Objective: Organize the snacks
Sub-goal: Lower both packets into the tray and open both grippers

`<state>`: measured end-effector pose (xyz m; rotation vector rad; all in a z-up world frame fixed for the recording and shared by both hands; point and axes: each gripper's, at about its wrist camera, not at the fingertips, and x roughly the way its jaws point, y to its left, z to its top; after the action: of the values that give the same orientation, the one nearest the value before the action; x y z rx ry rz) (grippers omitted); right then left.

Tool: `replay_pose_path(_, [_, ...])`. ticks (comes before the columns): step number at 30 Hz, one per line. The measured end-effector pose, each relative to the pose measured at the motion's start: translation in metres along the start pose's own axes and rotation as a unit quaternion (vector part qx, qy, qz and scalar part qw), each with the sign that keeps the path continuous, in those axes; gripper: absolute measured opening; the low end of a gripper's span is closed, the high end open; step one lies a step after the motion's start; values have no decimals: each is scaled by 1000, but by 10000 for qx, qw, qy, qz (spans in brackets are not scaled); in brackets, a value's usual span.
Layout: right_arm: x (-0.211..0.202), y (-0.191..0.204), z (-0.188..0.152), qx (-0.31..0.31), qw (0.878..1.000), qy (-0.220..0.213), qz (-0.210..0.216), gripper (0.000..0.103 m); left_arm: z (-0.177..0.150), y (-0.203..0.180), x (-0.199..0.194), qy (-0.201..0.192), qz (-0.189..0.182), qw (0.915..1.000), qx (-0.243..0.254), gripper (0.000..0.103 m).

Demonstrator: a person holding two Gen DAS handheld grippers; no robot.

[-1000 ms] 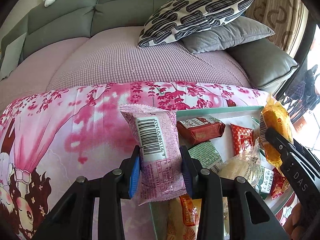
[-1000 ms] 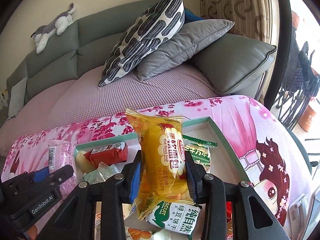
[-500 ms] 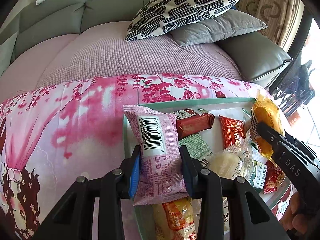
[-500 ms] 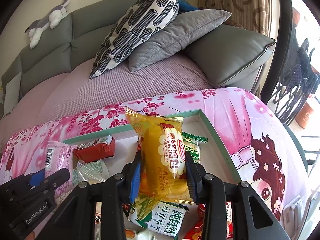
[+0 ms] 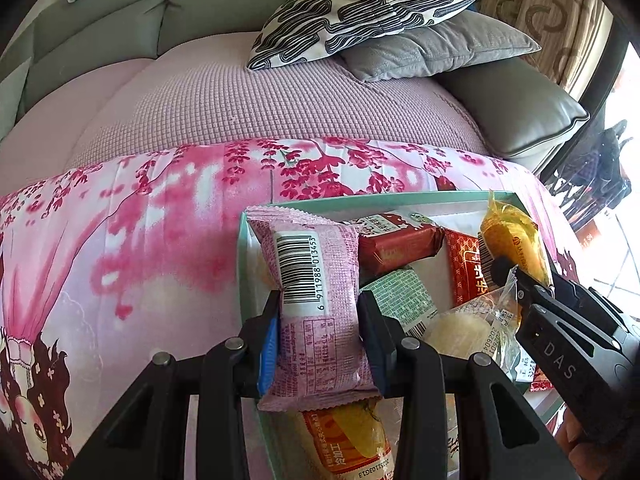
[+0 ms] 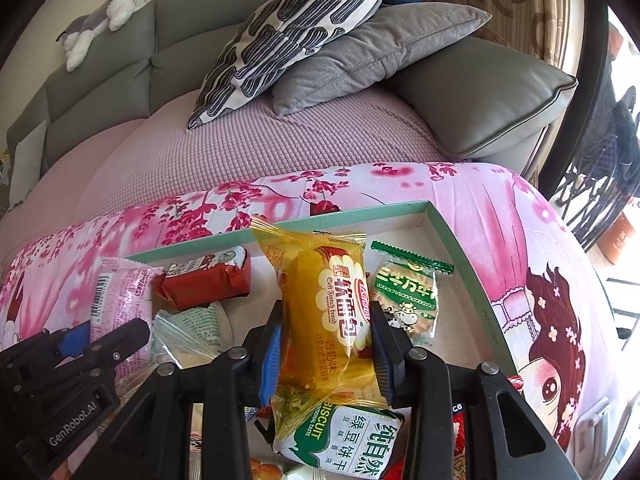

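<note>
My left gripper (image 5: 318,312) is shut on a pink snack packet (image 5: 316,300) with a barcode, held upright over the left end of a mint-green tray (image 5: 360,198). My right gripper (image 6: 326,320) is shut on a yellow soft-bread packet (image 6: 328,312), held over the tray's (image 6: 460,248) middle. In the left wrist view the right gripper (image 5: 520,276) and its yellow packet (image 5: 512,240) show at the right; in the right wrist view the left gripper (image 6: 104,332) and pink packet (image 6: 120,292) show at the left. Several other wrapped snacks lie in the tray.
The tray rests on a pink cherry-blossom cloth (image 5: 140,240) in front of a sofa with a mauve cover (image 5: 260,104). In the tray lie a red-brown packet (image 6: 208,280), a green biscuit packet (image 6: 408,292) and a green-and-white biscuit pack (image 6: 348,440). Cushions (image 6: 300,32) sit behind.
Both grippers have come lower and closer over the tray with their packets still gripped; the tray now fills more of both views.
</note>
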<state>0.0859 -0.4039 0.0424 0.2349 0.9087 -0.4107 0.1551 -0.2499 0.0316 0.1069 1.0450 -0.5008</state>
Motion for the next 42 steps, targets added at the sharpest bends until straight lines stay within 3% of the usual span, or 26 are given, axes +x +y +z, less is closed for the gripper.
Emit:
replay_pose_path(10, [7,1,-3,-39,9999,132,-64,41,-3,8,5,85,-68,9997,-224,43])
replay_pose_path(16, [6,4,-2,-171,9996,156,-160,41,-6,15,-1,136,-209,9990,-380,51])
replay_pose_path(19, [5,2,-1,-136,9996,173,-188,47,-6,15,-8,96,-333,9986,-402,60])
replay_pose_path(21, [3,0,-1,-115,9996,152,-200,53,-5,14,-16,-1,-241,9990,-369,70])
replay_pose_path(29, [-13,-10,5,28,9997,-62,-224,58,2,24,-46,-461,173,9981,-375,73])
replay_pose_path(34, [-20,-13,8,92,9995,-156,-253,58,4,34,-49,-518,338,9972,-431,74])
replay_pose_path(36, [-21,-12,8,111,9996,-184,-203,66,4,35,-46,-468,408,9971,-437,82])
replay_pose_path(38, [-21,-13,7,153,9995,-211,-149,82,4,34,-43,-480,582,9964,-384,91])
replay_pose_path(42, [-19,-10,7,138,9997,-211,-49,87,2,33,-36,-483,866,9947,-289,94])
